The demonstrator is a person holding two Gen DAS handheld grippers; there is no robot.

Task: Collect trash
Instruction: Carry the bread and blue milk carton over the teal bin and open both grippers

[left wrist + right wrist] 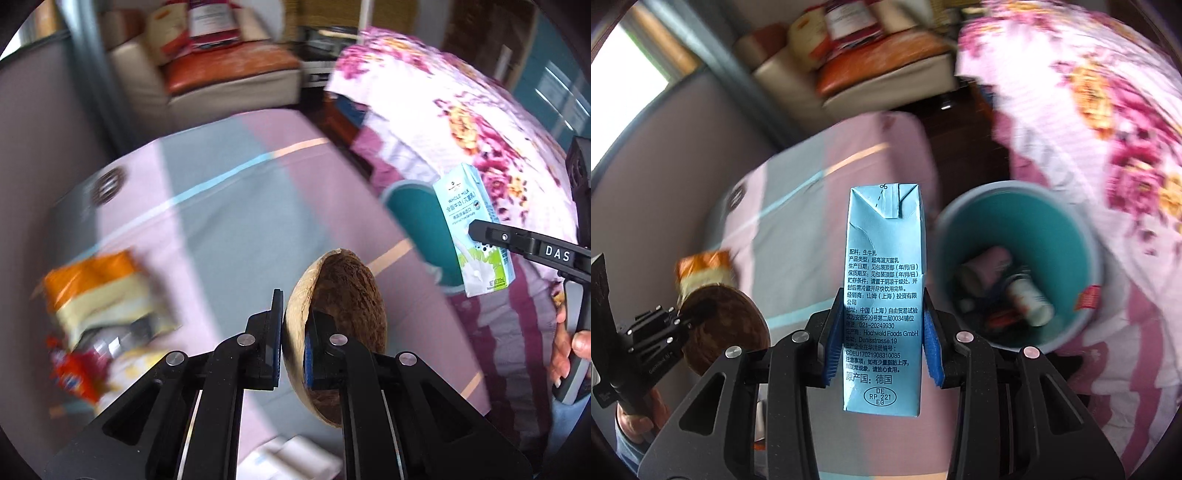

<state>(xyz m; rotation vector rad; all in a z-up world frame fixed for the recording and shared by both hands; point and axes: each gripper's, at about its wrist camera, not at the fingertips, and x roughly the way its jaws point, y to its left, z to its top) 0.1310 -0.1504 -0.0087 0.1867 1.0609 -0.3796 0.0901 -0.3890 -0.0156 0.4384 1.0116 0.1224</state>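
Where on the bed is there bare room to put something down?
The striped sheet is bare between the orange snack bag and the teal bin. It is crowded around that bag, beside the red wrapper, and inside the bin.

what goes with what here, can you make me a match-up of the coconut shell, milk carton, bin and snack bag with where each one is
Things:
1. coconut shell
2. milk carton
3. teal bin
4. orange snack bag

Places:
A. on the floor beside the floral bedding, trash inside
B. clamped in the left claw
C. lying on the pink sheet
D. clamped in the right claw

Pairs: 1-B, 2-D, 3-A, 4-C
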